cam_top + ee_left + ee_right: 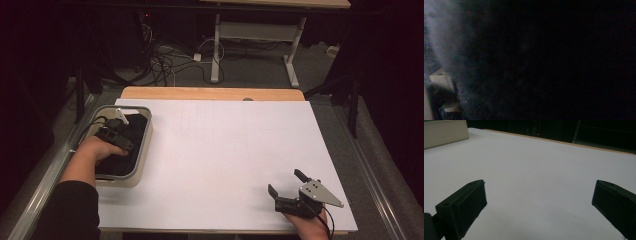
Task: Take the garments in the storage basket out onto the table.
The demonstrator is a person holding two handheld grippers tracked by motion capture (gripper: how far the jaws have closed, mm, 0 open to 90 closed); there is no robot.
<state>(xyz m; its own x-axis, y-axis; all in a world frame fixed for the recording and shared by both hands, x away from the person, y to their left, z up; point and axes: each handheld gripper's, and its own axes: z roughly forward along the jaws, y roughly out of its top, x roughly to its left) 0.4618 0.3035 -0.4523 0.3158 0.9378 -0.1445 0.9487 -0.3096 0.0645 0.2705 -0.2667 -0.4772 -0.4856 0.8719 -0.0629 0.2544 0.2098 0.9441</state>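
**Left gripper down in the bin, right gripper idle**

The grey bin [143, 150] sits at the table's 9 o'clock edge, its inside dark with black contents [131, 150] that cannot be made out. The left gripper [116, 131] reaches into it; whether its jaws are apart or closed cannot be told, and its own view is almost wholly dark. Well apart, at 5 o'clock, the right gripper [286, 182] rests on the white table cover [225, 145] with jaws spread wide, nothing between them. A bare white surface lies between the two. Beyond 12 o'clock, cables [165, 60] lie on the floor beside a desk frame [216, 50].
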